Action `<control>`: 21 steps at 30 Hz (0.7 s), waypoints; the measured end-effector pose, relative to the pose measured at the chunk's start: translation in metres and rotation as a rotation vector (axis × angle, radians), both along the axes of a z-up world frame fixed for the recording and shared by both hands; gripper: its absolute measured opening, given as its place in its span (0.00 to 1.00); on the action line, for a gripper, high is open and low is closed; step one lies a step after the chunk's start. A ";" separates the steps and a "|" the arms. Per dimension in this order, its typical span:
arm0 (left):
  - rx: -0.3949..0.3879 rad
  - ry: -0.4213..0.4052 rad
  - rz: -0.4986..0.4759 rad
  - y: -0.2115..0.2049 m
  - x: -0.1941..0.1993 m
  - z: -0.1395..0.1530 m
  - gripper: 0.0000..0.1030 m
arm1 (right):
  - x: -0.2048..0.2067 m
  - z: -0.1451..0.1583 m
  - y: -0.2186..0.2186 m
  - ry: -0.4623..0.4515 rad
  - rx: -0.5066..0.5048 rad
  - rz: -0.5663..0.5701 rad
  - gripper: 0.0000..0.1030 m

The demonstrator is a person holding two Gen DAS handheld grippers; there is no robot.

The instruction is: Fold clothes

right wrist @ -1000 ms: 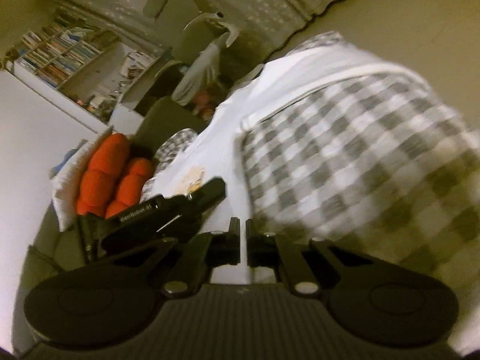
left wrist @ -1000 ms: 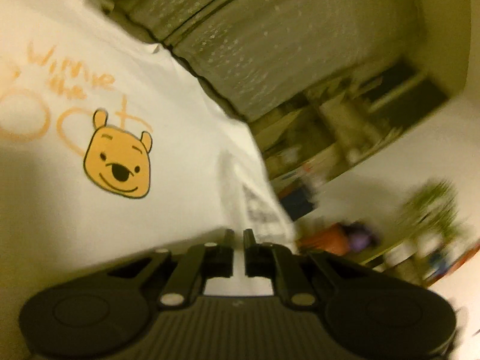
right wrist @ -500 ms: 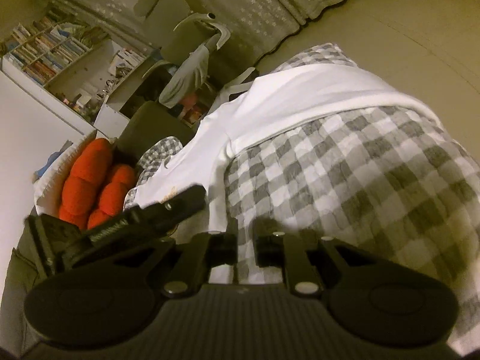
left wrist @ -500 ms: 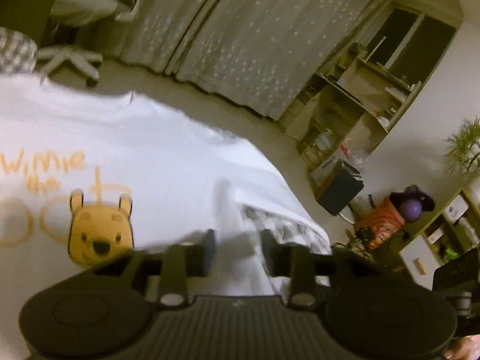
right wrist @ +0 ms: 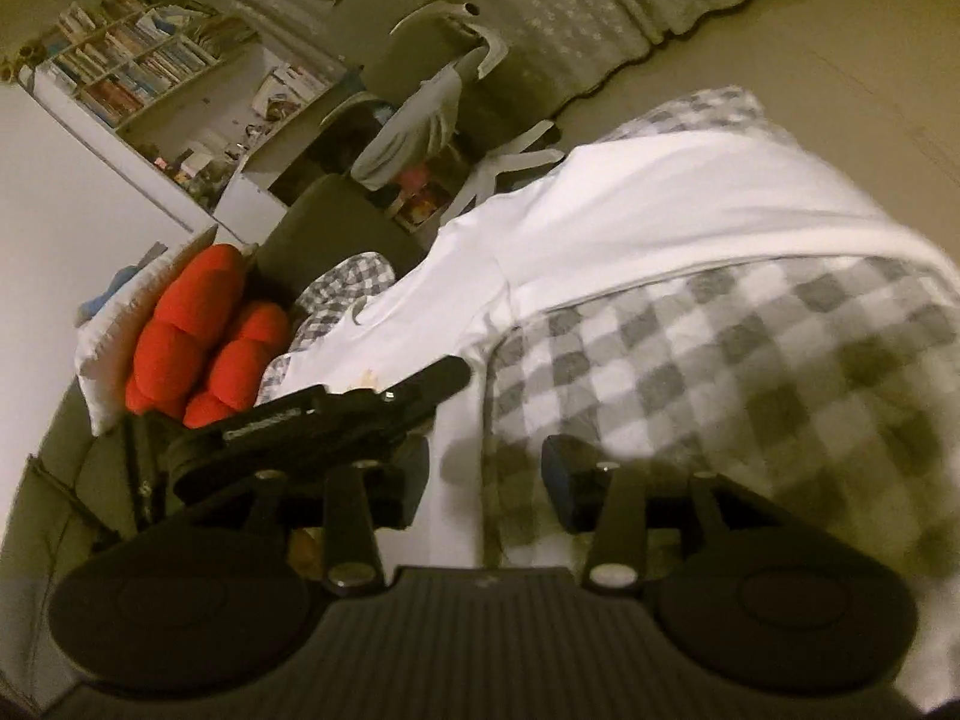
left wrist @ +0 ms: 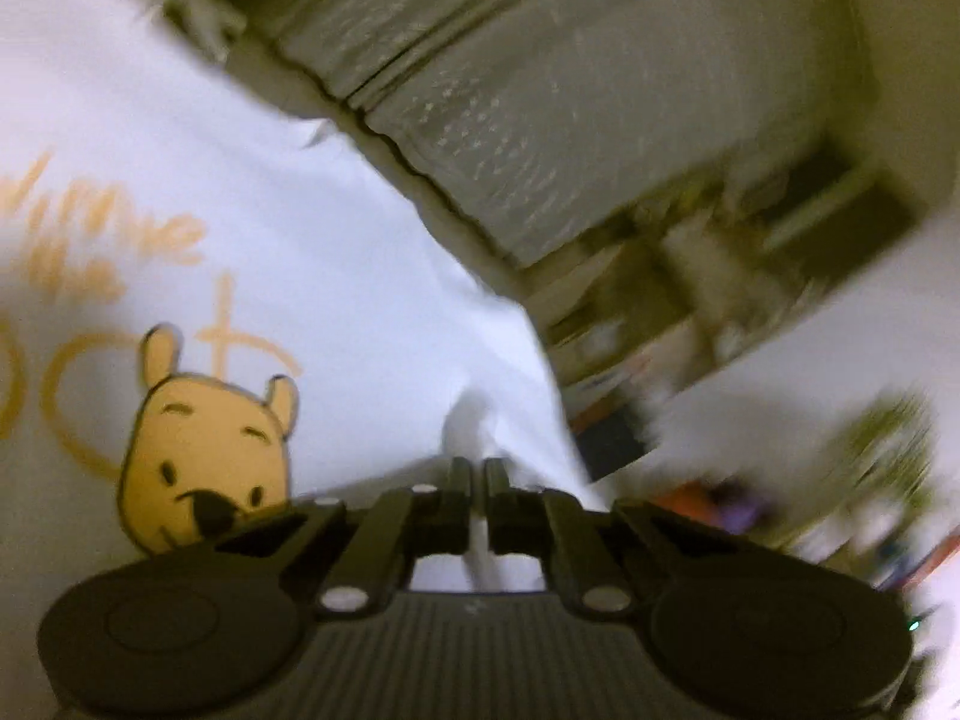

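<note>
T-shirt (left wrist: 360, 276), white, "Winnie the Pooh" print | left gripper (left wrist: 478, 483) jaws pinching its hem | right gripper (right wrist: 486, 480) jaws wide

Shelves (left wrist: 720, 264) motion-blurred; orange lettering (left wrist: 90, 252) cut off at left edge.

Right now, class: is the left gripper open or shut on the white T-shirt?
Shut. The left gripper fingers sit nearly together, pinching a ridge of the white T-shirt.

both wrist views look forward, tilted, close over the white t-shirt (left wrist: 360, 276) (right wrist: 660, 210), which they share.
</note>
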State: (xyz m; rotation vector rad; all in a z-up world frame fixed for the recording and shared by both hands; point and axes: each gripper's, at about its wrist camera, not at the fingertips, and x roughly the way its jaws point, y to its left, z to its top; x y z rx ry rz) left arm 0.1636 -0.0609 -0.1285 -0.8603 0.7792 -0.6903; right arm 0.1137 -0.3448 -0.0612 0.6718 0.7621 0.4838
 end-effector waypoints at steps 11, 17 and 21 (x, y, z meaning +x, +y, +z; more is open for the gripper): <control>0.031 -0.028 -0.011 -0.005 0.002 0.005 0.05 | 0.021 -0.005 0.017 0.003 0.037 0.013 0.07; 0.130 -0.070 -0.006 -0.014 0.003 0.015 0.05 | 0.001 0.004 0.002 0.010 -0.078 -0.067 0.04; 0.209 -0.107 -0.006 -0.021 0.003 0.022 0.05 | 0.003 0.003 -0.002 0.019 -0.031 -0.072 0.10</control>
